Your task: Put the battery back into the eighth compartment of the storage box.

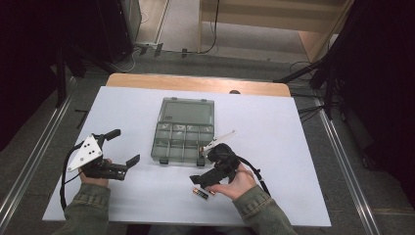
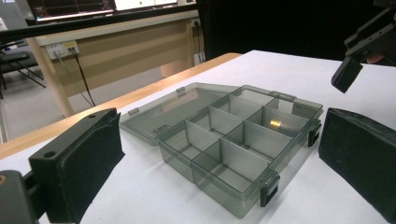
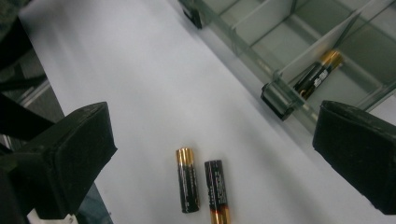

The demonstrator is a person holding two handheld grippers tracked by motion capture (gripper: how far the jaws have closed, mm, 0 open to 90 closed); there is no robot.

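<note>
Batteries: two black cylindrical cells with gold ends (image 3: 201,186) lie side by side, almost touching, on white table sheet (image 1: 293,127), opposite polarity, just below right gripper (image 1: 214,174). Right gripper jaws spread wide, empty, hovering above pair. Third black-and-gold battery (image 3: 317,74) rests in corner compartment of smoky translucent plastic organiser box (image 1: 182,142), lid (image 1: 188,110) folded flat behind. Left gripper (image 1: 122,147) jaws wide apart, empty, held left of box, aimed toward it, well apart from batteries.
</note>
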